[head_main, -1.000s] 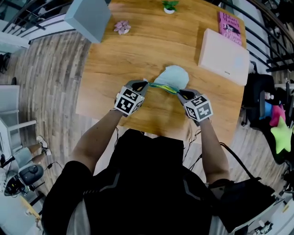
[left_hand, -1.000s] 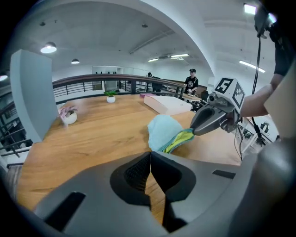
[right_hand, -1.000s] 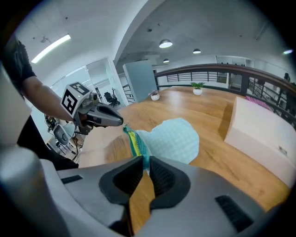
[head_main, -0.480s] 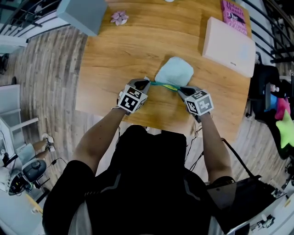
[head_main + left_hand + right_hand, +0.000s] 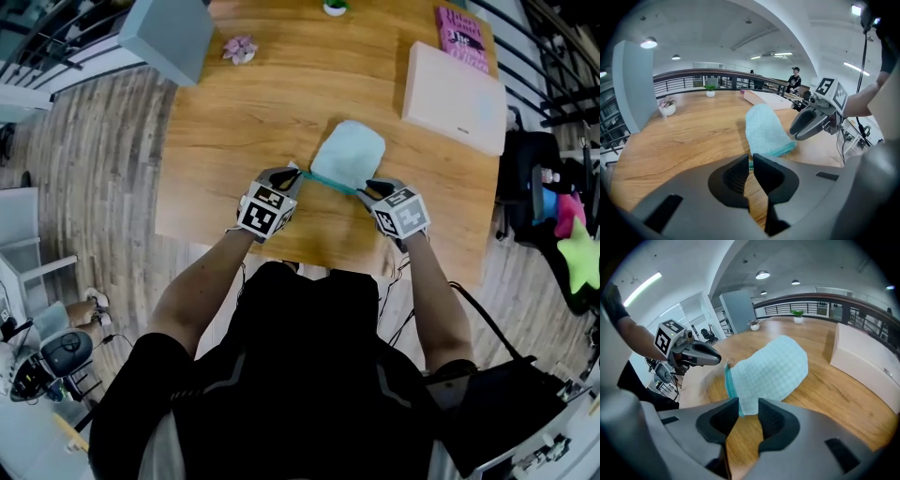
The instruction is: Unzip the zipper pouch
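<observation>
Pink rectangular book, far right of table: cover lettering present, too small to read. White flat box: small dark mark near front edge, illegible. Black-and-white marker cubes: coded squares, no letters or digits.

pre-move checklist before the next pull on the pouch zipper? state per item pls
1. Grip of left tongs on the end of the teal zipper edge: shut on it, ok.
2. Grip of right tongs on the pouch corner at the other end: fabric between the jaws, ok.
3. Zipper edge stretched straight between both tongs: ok.
4. Slider pull inside one of the grips: cannot tell, too small.
5. Pouch body lying on the table, apart from the white box: ok.
6. How far the zipper is open: cannot tell.
</observation>
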Action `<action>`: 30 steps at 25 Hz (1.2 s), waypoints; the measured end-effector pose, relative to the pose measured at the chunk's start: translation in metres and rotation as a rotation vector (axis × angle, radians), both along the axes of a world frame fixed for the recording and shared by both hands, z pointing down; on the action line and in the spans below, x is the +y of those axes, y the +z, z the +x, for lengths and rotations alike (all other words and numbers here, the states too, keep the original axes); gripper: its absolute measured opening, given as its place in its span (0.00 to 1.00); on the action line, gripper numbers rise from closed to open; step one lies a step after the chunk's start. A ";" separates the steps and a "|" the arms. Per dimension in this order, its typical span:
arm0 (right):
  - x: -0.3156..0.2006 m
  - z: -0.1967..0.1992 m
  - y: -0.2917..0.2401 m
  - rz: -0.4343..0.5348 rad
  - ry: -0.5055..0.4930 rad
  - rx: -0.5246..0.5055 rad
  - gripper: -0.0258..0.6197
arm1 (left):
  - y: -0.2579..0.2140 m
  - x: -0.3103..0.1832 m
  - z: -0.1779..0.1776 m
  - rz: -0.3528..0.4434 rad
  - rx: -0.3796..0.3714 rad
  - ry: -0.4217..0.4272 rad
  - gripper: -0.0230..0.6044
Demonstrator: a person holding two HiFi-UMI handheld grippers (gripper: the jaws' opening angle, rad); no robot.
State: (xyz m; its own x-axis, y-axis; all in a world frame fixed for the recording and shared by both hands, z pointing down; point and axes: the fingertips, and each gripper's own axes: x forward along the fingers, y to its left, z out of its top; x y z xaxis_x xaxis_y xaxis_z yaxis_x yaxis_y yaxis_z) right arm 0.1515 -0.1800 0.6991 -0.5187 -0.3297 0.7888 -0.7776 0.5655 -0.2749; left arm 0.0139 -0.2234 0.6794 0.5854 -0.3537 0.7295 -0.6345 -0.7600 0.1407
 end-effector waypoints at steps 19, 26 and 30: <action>-0.029 0.032 -0.222 0.423 0.191 -0.128 0.25 | -0.208 -0.025 -0.007 0.308 0.366 -0.118 0.09; -0.023 0.036 -0.302 0.584 0.227 -0.166 0.24 | -0.287 -0.017 -0.012 0.444 0.433 -0.106 0.09; -0.017 0.042 -0.339 0.668 0.252 -0.184 0.23 | -0.320 -0.011 -0.012 0.509 0.438 -0.105 0.09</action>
